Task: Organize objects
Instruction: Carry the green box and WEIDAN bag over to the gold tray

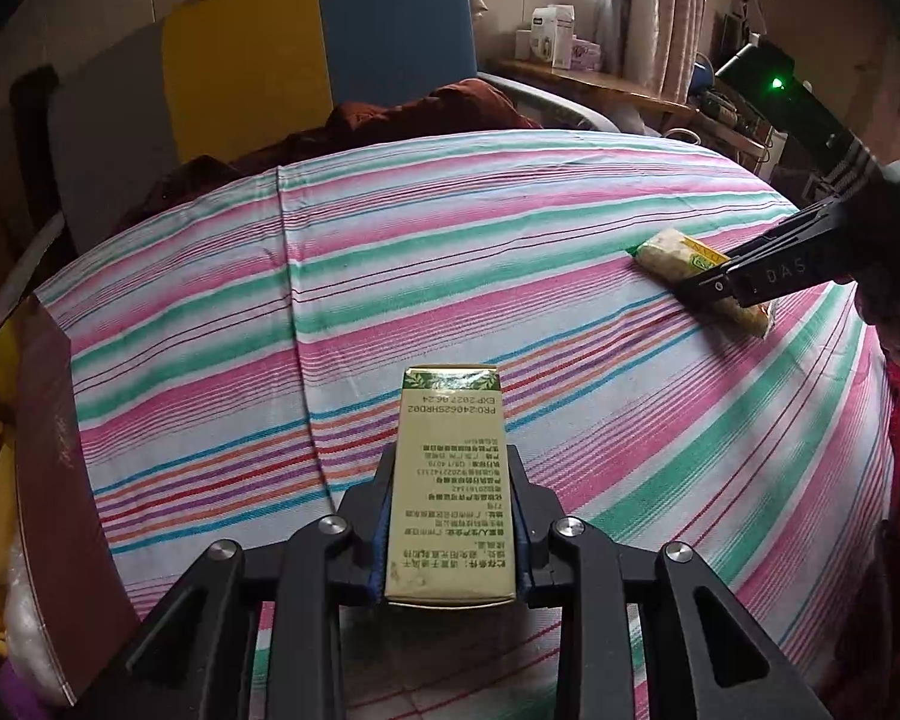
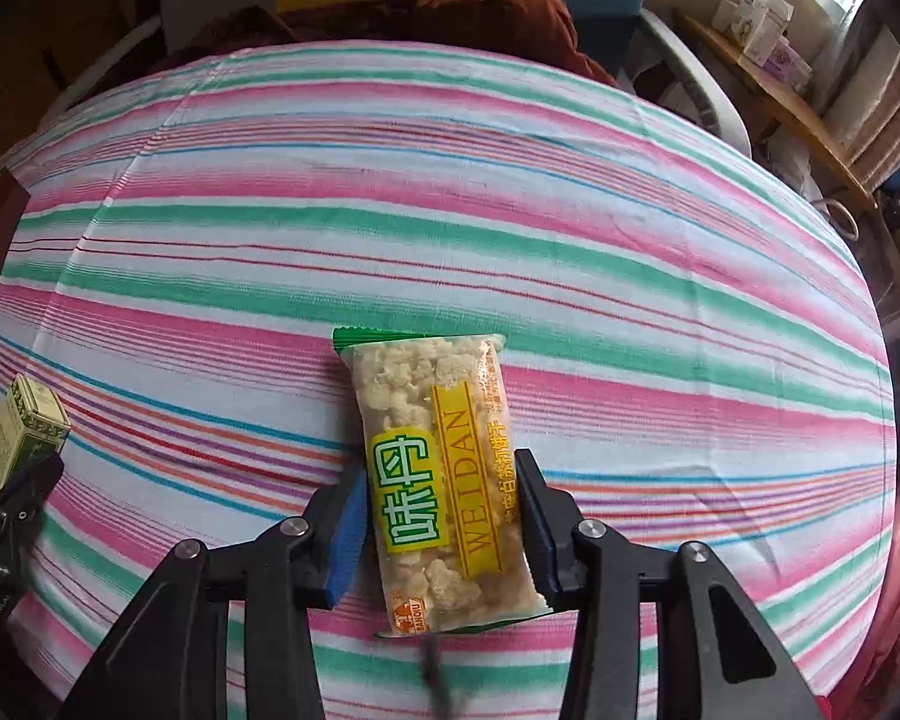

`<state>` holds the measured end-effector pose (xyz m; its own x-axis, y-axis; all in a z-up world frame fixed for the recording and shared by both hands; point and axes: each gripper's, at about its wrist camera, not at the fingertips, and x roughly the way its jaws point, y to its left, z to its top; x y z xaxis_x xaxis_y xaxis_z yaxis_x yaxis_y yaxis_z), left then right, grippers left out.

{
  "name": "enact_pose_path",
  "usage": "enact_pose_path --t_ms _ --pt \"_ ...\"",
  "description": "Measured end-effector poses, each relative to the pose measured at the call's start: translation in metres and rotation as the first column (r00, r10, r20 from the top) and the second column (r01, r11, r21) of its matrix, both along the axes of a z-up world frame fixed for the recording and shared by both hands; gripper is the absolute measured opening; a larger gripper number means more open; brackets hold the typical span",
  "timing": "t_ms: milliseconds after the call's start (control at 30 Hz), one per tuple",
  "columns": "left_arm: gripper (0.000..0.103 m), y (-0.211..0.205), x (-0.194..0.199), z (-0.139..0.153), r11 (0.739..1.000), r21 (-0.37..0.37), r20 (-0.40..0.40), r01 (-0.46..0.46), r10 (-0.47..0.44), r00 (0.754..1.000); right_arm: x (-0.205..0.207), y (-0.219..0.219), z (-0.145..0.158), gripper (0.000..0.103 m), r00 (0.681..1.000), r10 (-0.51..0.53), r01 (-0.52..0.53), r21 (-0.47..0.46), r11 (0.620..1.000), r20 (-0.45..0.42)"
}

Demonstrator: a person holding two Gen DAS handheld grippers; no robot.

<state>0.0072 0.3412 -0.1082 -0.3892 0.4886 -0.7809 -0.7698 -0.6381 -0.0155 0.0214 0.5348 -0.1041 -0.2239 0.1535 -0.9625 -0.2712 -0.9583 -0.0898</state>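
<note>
Left wrist view: left gripper (image 1: 450, 480) clamped on gold-green box (image 1: 450, 480), box projecting past the fingertips over striped cloth (image 1: 390, 240). Right gripper (image 2: 444, 516) fingers straddle snack packet (image 2: 438, 480) lying on the cloth; left pad slightly off it, pads not pressing

Your left gripper (image 1: 450, 480) clamps the gold box (image 1: 450, 492) over the striped cloth (image 1: 390, 276); your right gripper (image 1: 705, 288) straddles the snack packet (image 1: 669, 255).
</note>
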Motion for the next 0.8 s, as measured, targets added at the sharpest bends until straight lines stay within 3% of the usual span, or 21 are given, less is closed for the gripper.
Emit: enact_pose_path --t_ms 100,267,400,500,800 --pt "0.031 -0.001 -0.001 0.0 1.0 0.008 0.0 0.0 0.0 1.0 -0.005 -0.016 0.002 0.045 0.999 -0.006 0.005 0.016 1.0 0.041" --pt "0.031 0.001 -0.003 -0.002 1.0 0.021 -0.002 0.002 -0.001 1.0 -0.008 -0.058 0.003 0.045 0.998 0.009 -0.007 -0.033 0.999 0.054" --pt "0.031 0.001 -0.003 -0.002 0.999 0.033 0.001 0.003 -0.003 1.0 -0.006 -0.08 0.001 0.045 1.0 0.002 -0.002 -0.001 1.0 -0.006" --pt "0.031 -0.002 -0.002 -0.002 0.999 0.041 0.003 0.003 -0.003 1.0 0.0 -0.074 0.0 0.046 0.997 -0.03 0.027 -0.041 0.999 -0.075" --pt "0.031 -0.005 0.002 0.0 0.999 0.033 -0.019 0.003 -0.003 1.0 -0.003 -0.08 -0.007 0.048 0.994 0.014 -0.017 -0.023 1.0 -0.104"
